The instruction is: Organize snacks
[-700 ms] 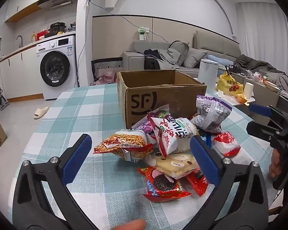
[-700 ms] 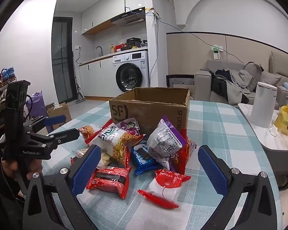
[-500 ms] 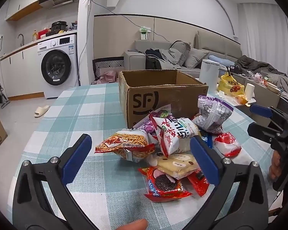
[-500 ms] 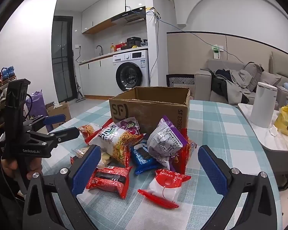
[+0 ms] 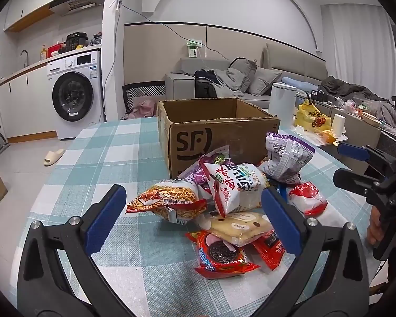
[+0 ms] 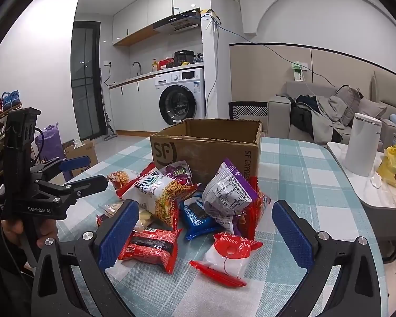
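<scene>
- A heap of snack packets (image 5: pixel 224 200) is piled on the bench (image 5: pixel 113 153), just in front of an open cardboard box (image 5: pixel 213 132) that stands toward the far edge.
- The heap is made up of crinkly, glossy film bags: an orange noodle-stick bag (image 5: pixel 169 198), a white-and-red bag (image 5: pixel 235 185), a purple-and-silver bag (image 6: pixel 228 192) propped upright, a flat red cookie packet (image 5: pixel 221 253) and a red-and-white packet (image 6: pixel 232 253) nearest the near edge.
- The box is of plain brown corrugated card with a printed logo; nothing can be made out inside it from here.
- The bench is covered with a woven teal-and-white checked cloth.
- The left gripper (image 5: pixel 192 219) and the right gripper (image 6: pixel 206 235) are both held short of the heap, jaws spread wide, with nothing between them.
- Slippery film is likely to slide out of a shallow pinch, and puffed bags could be crushed by a hard one.
- Because the packets overlap, neighbours could be dragged along or the upright purple bag toppled when one is lifted.
</scene>
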`<control>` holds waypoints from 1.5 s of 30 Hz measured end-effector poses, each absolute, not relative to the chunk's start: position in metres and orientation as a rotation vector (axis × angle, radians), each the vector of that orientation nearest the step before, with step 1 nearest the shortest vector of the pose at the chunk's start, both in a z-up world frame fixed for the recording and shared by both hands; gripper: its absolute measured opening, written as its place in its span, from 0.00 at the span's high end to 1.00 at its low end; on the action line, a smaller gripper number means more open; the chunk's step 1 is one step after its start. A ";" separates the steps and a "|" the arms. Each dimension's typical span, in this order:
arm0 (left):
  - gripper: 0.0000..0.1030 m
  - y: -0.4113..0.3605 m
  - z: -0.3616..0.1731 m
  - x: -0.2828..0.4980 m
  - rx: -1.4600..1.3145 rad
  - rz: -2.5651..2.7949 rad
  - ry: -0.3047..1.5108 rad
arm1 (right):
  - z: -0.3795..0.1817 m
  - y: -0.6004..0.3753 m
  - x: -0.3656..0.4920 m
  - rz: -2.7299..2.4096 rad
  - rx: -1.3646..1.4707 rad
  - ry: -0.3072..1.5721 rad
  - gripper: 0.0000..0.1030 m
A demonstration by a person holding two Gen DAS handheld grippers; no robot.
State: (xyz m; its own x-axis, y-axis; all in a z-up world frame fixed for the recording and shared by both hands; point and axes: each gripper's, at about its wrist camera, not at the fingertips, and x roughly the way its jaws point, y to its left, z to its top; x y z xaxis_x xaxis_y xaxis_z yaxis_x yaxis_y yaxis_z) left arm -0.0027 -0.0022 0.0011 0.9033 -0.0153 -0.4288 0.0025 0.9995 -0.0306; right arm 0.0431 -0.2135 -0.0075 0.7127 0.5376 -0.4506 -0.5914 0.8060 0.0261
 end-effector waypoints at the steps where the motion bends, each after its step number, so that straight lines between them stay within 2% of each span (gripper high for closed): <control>1: 0.01 -0.002 0.001 -0.002 -0.029 -0.008 0.444 | -0.007 -0.213 0.043 0.628 -0.123 0.460 0.00; 45: 0.01 -0.004 0.002 -0.005 -0.027 -0.015 0.442 | -0.014 -0.211 0.044 0.618 -0.127 0.467 0.00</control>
State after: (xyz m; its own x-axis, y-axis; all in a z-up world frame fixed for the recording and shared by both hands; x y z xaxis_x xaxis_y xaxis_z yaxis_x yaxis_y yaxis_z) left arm -0.0049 -0.0041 0.0024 0.9039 -0.0206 -0.4273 0.0090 0.9995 -0.0291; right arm 0.0439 -0.2108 -0.0141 0.7151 0.5283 -0.4577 -0.5845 0.8110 0.0228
